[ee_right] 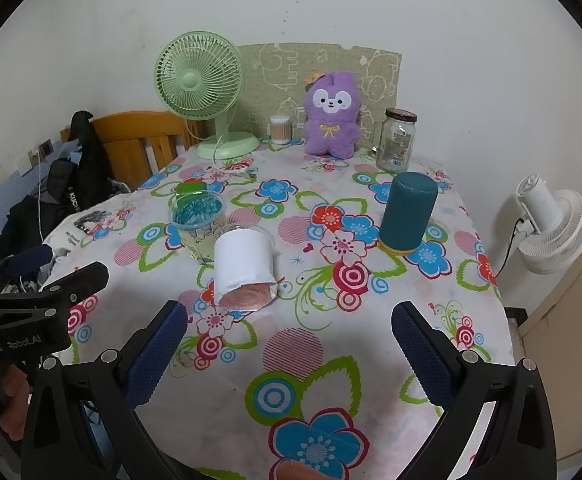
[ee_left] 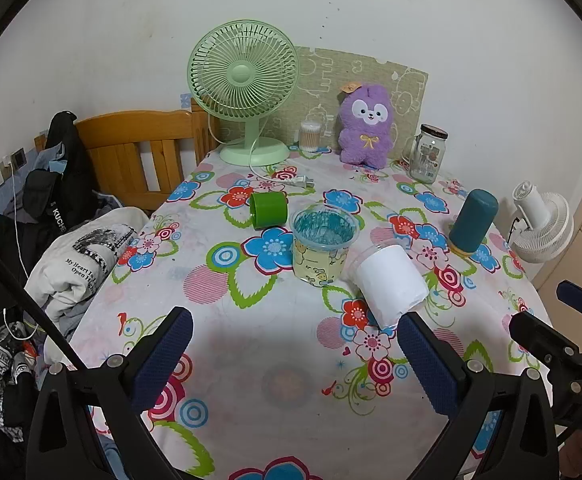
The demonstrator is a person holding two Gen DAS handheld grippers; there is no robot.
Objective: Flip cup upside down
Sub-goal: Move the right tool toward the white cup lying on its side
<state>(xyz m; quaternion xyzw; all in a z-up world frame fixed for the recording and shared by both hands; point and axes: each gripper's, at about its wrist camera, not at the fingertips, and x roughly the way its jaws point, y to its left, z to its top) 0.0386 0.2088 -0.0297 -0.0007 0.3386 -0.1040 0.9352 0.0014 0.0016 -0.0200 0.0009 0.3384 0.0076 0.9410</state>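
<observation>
Left wrist view: the left claw [ee_left: 295, 334] hangs low over the near part of the tabletop [ee_left: 259, 320], blue pads spread wide, gripping nothing.
Right wrist view: the right claw [ee_right: 289, 326] is likewise spread apart and empty above the flowered cloth.
Cup: the white cup [ee_left: 391, 284] lies on its side near the middle of the tabletop, its closed base turned toward the claws and its clear rim pointing away; in the left wrist view its near end sits just beside the left claw's right pad.
Neighbour: a clear cup with a blue inside [ee_left: 323, 244] stands upright, just beside the white cup's rim end.
Green cup [ee_left: 269, 210]: lying on its side behind the clear cup.
Teal cylinder [ee_right: 409, 212]: upright, well apart to the right of the white cup.
Back edge: a green fan [ee_right: 199, 84], a purple plush toy [ee_right: 333, 116] and a glass jar [ee_right: 397, 140] stand along the wall.
</observation>
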